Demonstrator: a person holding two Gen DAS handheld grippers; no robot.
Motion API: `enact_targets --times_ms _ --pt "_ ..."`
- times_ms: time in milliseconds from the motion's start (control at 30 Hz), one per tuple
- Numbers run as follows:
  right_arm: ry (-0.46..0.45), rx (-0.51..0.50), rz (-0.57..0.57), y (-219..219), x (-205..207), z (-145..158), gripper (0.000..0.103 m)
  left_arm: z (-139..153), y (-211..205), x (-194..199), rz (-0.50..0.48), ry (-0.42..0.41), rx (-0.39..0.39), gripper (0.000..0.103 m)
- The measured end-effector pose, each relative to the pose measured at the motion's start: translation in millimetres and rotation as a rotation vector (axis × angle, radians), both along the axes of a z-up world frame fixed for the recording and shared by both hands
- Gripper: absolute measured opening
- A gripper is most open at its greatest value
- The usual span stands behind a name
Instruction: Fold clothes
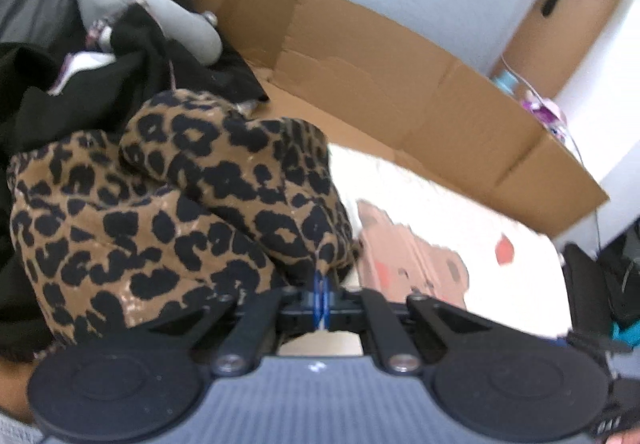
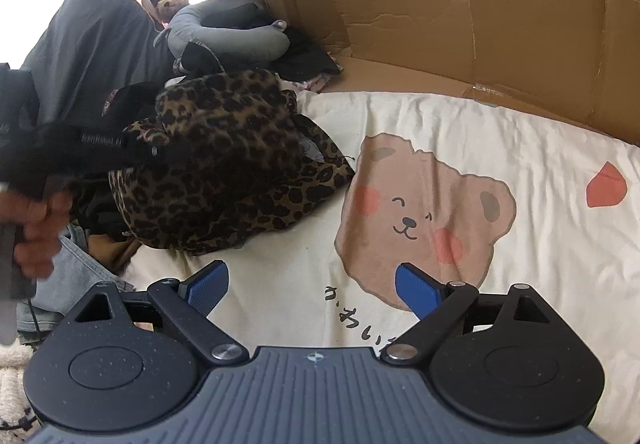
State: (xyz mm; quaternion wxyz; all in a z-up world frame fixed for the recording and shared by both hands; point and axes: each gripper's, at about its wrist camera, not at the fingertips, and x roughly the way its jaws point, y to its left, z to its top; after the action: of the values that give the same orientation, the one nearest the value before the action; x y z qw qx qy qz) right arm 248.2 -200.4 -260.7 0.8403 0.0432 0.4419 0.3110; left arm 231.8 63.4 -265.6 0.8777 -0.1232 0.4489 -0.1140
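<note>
A crumpled leopard-print garment [image 1: 168,203] lies on a cream bedsheet with a bear print [image 1: 420,272]. In the left wrist view my left gripper [image 1: 322,296] has its blue pads pressed together, pinching the garment's lower right edge. In the right wrist view the same garment [image 2: 232,163] sits at centre left, and a hand [image 2: 36,236] holds the blurred left gripper [image 2: 156,151] against its left side. My right gripper [image 2: 312,292] hovers low over the sheet [image 2: 520,264] to the right of the garment, its jaws wide apart with nothing between the blue fingers [image 2: 208,286].
Black clothes [image 1: 60,95] are heaped behind the leopard garment. A grey neck pillow [image 2: 224,31] and a teddy bear [image 2: 172,1] sit further back. Cardboard walls [image 2: 480,23] border the far side. Denim [image 2: 76,272] lies at the near left beside a dark pillow [image 2: 88,39].
</note>
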Motion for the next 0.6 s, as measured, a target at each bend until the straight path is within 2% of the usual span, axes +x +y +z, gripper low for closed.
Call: enact_targets --times_ms 333,600 --pt "0.006 -0.009 -0.008 -3 -6 3 0.093 -15 1 -46 -0.078 0.053 0.002 0.001" --pt "0.037 -0.015 0.012 5 -5 -8 0.093 -35 14 -86 -0.138 0.146 0.040 0.001"
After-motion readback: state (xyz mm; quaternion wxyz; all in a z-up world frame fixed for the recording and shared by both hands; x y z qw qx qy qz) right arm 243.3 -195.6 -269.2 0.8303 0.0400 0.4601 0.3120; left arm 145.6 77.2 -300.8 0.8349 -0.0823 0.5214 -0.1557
